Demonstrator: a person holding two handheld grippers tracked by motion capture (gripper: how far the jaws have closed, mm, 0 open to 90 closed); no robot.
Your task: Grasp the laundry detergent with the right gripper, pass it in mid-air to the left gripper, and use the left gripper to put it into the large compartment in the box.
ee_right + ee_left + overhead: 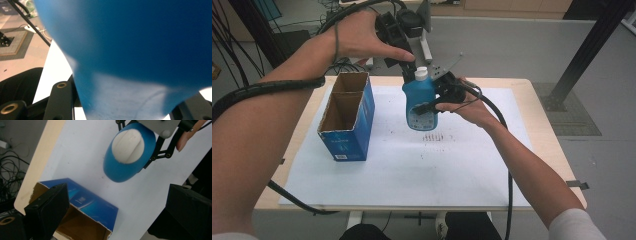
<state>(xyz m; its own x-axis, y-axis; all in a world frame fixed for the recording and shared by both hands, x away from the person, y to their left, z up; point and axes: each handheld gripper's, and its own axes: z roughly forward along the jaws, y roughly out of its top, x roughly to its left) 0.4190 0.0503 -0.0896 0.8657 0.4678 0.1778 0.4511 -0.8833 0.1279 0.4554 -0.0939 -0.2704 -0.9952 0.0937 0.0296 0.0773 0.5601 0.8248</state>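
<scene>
A blue bottle (419,102) with a white cap (421,73) hangs upright above the white sheet, and my right gripper (425,106) is shut on its body from the right. In the right gripper view the bottle's blue wall (130,50) sits tight between the two black jaws. My left gripper (404,62) is held high behind the bottle and points down at it. In the left gripper view its jaws stand wide apart with nothing between them, and the bottle (117,170) and its cap (127,146) lie below. An open blue cardboard box (346,120) stands at the left.
A white sheet (412,170) covers most of the wooden table (542,145). The box (85,205) has a divider and two empty compartments. Cables trail from both grippers; one hangs off the table's front left edge. Black frame posts stand beyond the table.
</scene>
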